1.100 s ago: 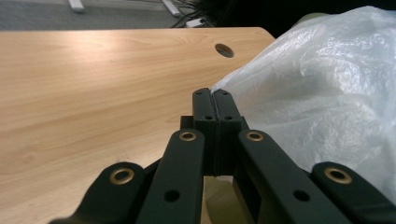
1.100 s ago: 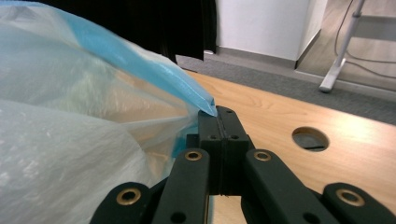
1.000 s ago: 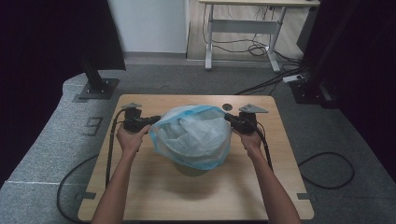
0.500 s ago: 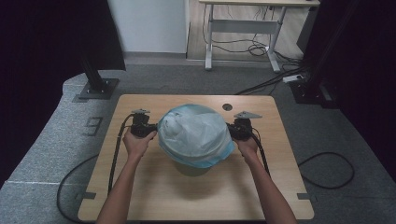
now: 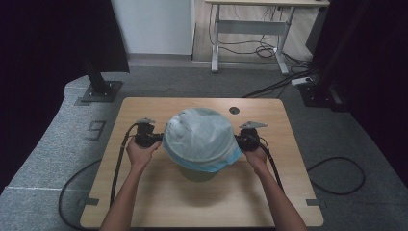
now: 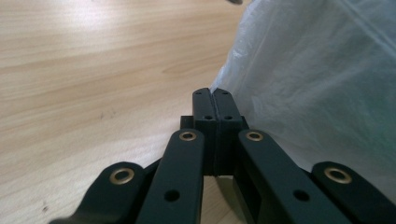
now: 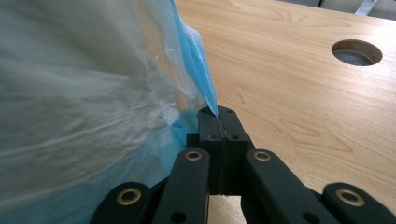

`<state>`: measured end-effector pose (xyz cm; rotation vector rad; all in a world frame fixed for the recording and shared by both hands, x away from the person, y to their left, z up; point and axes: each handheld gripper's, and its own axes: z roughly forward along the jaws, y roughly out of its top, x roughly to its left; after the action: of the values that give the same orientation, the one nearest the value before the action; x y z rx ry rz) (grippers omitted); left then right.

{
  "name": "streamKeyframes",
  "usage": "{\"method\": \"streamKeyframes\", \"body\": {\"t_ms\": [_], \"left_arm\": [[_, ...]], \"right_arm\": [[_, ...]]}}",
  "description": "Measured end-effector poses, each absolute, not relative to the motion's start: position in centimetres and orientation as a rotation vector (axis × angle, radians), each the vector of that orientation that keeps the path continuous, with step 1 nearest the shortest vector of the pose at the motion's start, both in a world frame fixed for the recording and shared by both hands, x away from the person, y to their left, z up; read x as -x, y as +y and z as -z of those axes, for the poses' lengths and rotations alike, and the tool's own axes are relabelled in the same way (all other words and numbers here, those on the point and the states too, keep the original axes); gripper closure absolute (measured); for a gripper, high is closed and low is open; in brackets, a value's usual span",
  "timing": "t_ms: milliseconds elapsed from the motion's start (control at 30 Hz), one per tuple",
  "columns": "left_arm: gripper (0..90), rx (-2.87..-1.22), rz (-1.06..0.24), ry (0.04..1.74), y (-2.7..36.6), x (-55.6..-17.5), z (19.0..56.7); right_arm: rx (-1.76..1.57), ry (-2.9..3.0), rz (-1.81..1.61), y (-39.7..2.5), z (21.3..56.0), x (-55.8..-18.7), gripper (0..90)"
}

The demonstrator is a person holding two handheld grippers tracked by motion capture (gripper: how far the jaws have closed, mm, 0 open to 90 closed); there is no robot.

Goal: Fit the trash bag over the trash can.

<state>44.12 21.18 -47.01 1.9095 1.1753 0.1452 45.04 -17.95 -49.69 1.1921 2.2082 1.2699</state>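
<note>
The person holds a thin plastic bag [image 5: 202, 137] stretched between the two tools, and it hangs over a dark round container [image 5: 196, 172] that stands on the worktop [image 5: 159, 202]. The left hand-held gripper [image 5: 155, 139] has its jaws pressed together on the bag's pale edge; in the left gripper view the film [image 6: 322, 88] leaves the closed tips of the left hand-held gripper [image 6: 213, 95] and spreads away to their right. The right hand-held gripper [image 5: 240, 140] likewise pinches the blue rim; in the right gripper view the blue fold [image 7: 198, 70] rises straight out of the shut tips of that tool [image 7: 218, 112], with the rest of the bag billowing to their left. The cable hole [image 7: 357, 52] in the wood lies well off beyond those tips, to their right.

The step looks to be drawing the bag's mouth down around the container. To do it well, both pinches should stay firm and the two tools should descend together at the same height, keeping the opening stretched wide so the rim clears the container on both sides. Uneven pull would likely drag the mouth off centre; too hard a pull may tear the film at the tips. How far the rim has come down the container cannot be told, since the bag hides most of it.
</note>
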Motion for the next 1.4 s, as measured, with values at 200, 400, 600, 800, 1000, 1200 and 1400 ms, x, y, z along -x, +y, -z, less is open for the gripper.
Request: {"method": "streamKeyframes", "body": {"t_ms": [200,400,600,800,1000,1200,1400], "left_arm": [[90.0,-1.935,-0.167,1.179,21.3,-43.5,47.5],[90.0,-1.937,-0.170,1.166,21.4,-43.1,47.7],[90.0,-1.930,-0.175,1.170,21.6,-42.9,47.6],[90.0,-1.923,-0.175,1.179,21.9,-42.8,47.5],[90.0,-1.924,-0.175,1.179,21.9,-42.8,47.4],[90.0,-1.915,-0.170,1.180,22.2,-42.7,47.4],[90.0,-1.915,-0.167,1.176,22.2,-42.6,47.4]], "right_arm": [[-1.200,2.162,-1.286,-18.7,49.7,-44.2,83.7],[-1.218,1.989,-1.375,-22.1,47.7,-42.2,66.3],[-1.083,1.943,-1.489,-24.0,44.8,-38.6,56.1],[-0.955,2.060,-1.619,-23.5,43.3,-35.4,41.4],[-0.923,2.115,-1.708,-21.2,42.3,-34.2,27.0],[-0.890,2.212,-1.693,-19.1,42.5,-33.9,24.8],[-0.881,2.217,-1.678,-18.9,43.5,-33.6,46.1]]}}
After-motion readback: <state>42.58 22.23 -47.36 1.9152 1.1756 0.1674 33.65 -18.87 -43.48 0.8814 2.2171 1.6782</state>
